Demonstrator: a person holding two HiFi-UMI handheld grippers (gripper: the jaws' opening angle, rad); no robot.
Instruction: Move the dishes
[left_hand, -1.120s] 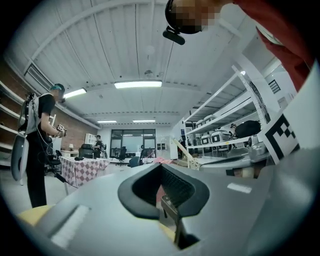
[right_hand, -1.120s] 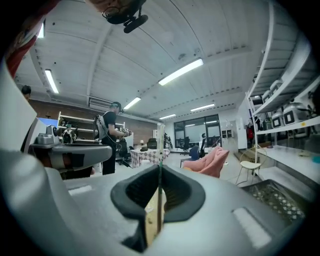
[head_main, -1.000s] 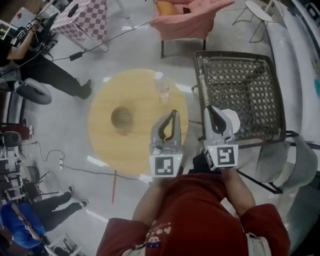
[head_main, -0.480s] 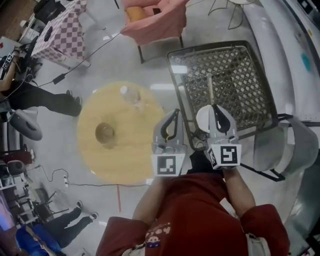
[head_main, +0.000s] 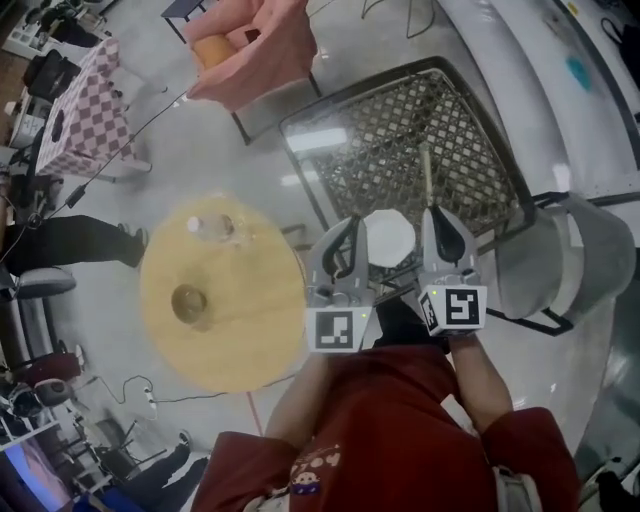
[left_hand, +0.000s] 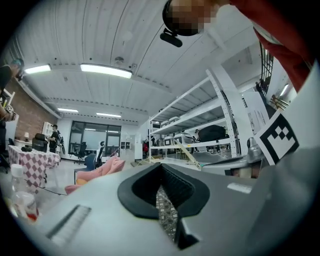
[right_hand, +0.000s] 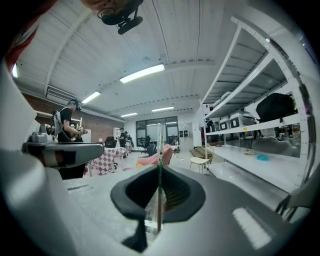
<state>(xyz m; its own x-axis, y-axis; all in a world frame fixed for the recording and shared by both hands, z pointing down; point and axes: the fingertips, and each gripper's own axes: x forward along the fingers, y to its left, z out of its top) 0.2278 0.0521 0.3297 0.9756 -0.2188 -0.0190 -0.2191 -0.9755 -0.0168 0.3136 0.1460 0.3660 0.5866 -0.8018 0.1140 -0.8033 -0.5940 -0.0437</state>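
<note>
Pinching a thin stick (head_main: 425, 175), right gripper (head_main: 433, 215).

I count one plate (head_main: 388, 238), one stick (head_main: 426, 175) and one mesh chair (head_main: 380, 160) at twelve o'clock. At ten o'clock: one table (head_main: 240, 330), one bottle (head_main: 213, 228), one cup (head_main: 188, 302).

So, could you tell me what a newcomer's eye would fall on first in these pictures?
First, the two hand-held grippers held side by side at the head view's centre: the left hand-held gripper is shut and empty, the right hand-held gripper is shut on a thin pale stick. Beyond them stands a dark mesh chair, and at the left a round yellow table bears a bottle and a cup.
</note>
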